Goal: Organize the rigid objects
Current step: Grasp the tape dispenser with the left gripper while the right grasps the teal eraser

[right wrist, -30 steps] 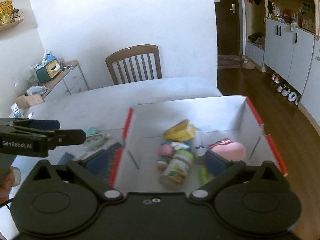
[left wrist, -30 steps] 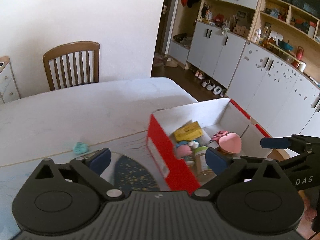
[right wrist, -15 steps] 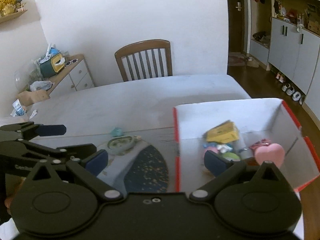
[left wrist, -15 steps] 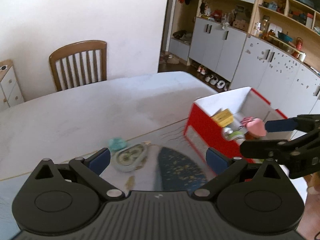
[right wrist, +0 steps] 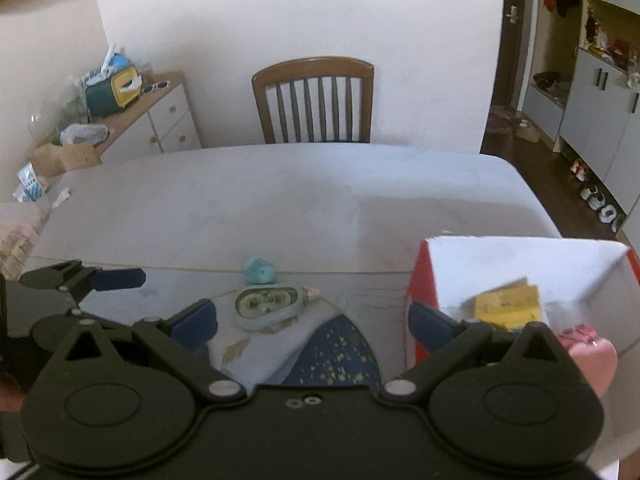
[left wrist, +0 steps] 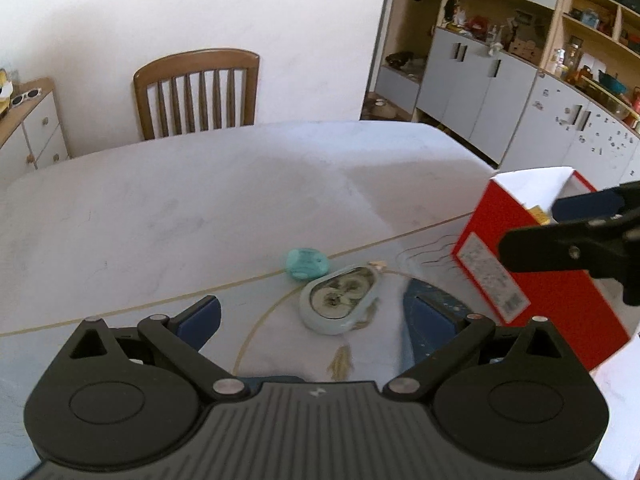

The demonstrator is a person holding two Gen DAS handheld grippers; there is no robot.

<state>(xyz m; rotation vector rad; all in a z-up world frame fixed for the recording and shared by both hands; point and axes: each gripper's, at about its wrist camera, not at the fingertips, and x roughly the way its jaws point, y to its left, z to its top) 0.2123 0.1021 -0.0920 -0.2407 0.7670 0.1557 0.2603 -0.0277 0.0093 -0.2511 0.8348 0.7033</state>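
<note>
The tape roller [right wrist: 267, 305] lies flat, tip toward the box [right wrist: 424, 280], which holds a yellow pack [right wrist: 508, 307] and pink heart [right wrist: 588, 360]. Both tongs [left wrist: 316, 316] [right wrist: 312, 316] gape empty.

Plain white wall [right wrist: 300, 12] at 12 o'clock, daylit and bare. Brown wooden slat-back chair [right wrist: 314, 100] pushed against the far edge of a large pale grey table [right wrist: 280, 204]. Low white drawer unit with a wooden top [right wrist: 160, 116] at 10 o'clock, cluttered with a teal and yellow box [right wrist: 112, 90], white sunglasses [right wrist: 156, 87] and plastic bags. Dark wooden floor [right wrist: 556, 184] at 2 o'clock, several pairs of small shoes [right wrist: 596, 204] lined along grey cupboard doors [left wrist: 480, 92]. Open light-wood shelving [left wrist: 592, 40] above, crowded with small household items. Dark doorway [right wrist: 508, 40] beyond.
</note>
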